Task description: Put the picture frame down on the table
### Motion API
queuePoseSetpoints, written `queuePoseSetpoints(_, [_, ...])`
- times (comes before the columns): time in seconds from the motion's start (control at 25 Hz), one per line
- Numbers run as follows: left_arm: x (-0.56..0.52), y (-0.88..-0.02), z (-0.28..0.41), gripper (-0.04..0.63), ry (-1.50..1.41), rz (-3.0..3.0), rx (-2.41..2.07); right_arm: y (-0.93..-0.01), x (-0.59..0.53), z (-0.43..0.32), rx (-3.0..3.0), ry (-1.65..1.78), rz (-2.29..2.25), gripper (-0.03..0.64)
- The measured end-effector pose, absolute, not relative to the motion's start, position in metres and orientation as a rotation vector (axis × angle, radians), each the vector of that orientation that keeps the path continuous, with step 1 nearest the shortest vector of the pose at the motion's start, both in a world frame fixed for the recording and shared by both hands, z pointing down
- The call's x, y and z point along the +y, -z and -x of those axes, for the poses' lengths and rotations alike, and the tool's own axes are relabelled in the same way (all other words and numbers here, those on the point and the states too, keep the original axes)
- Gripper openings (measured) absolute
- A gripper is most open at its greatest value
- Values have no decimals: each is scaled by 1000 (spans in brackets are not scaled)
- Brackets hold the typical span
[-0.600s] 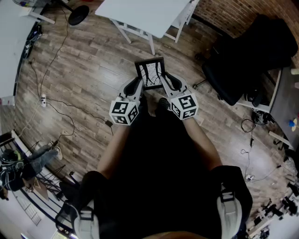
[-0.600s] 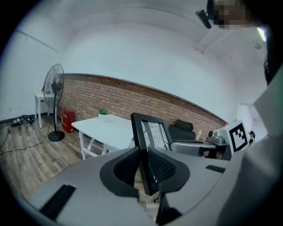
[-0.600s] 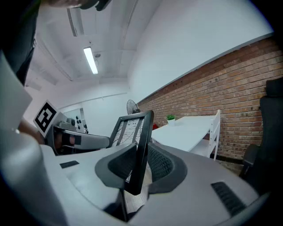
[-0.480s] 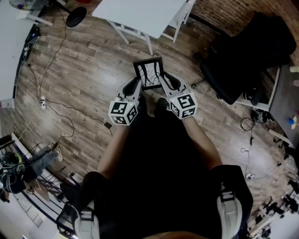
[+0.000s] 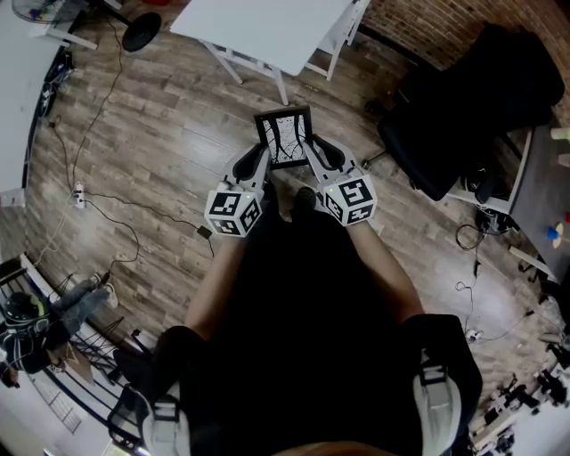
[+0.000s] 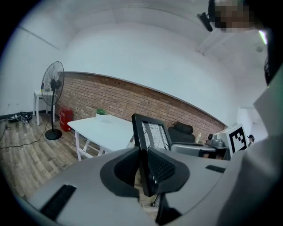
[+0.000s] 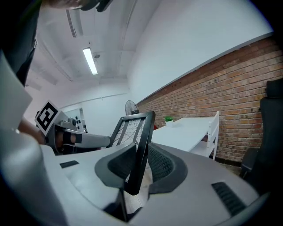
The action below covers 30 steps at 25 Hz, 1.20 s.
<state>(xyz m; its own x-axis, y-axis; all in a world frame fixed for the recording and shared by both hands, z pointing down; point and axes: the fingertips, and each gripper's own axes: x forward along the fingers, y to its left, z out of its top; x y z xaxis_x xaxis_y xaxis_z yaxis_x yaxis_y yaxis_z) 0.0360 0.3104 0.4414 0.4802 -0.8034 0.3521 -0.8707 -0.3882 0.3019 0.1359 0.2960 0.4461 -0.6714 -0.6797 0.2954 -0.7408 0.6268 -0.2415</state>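
I hold a black picture frame [image 5: 284, 138] upright over the wooden floor, in front of my body. My left gripper [image 5: 260, 160] is shut on its left edge and my right gripper [image 5: 314, 154] is shut on its right edge. In the left gripper view the frame [image 6: 150, 131] stands between the ribbed pads [image 6: 160, 167] of the left gripper [image 6: 143, 167]. In the right gripper view the frame [image 7: 132, 128] leans between the two pads of the right gripper [image 7: 140, 164]. The white table [image 5: 267, 27] stands just beyond the frame, a short way ahead.
A black office chair [image 5: 481, 98] stands at the right, beside a grey desk [image 5: 545, 191]. A standing fan [image 6: 52, 84] is left of the table, its base [image 5: 142, 31] on the floor. Cables [image 5: 116, 214] run across the floor at left. A brick wall [image 6: 132, 95] lies behind the table.
Both grippers keep their hold on the frame. The floor and table have slid slightly left in the head view; the frame sits a touch closer to the table.
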Motion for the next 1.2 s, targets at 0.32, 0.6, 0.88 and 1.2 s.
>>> queuePoseSetpoints(0.32, [295,-445,-27,74,-205,-2294,-1370,-451,280,-127,-2649,-536,-1181,81])
queuePoseSetpoints(0.6, [270,-442,-8,74,-208,-2301,-1338,-449,257,-108,-2632,-545,-1194,83])
queuePoseSetpoints(0.88, [232,-443,21,71,-197,-2300,-1300,-448,221,-80,-2614,-555,-1219,81])
queuePoseSetpoints(1.2, [184,-444,62,69,-204,-2314,-1264,-452,174,-39,-2592,-567,-1256,81])
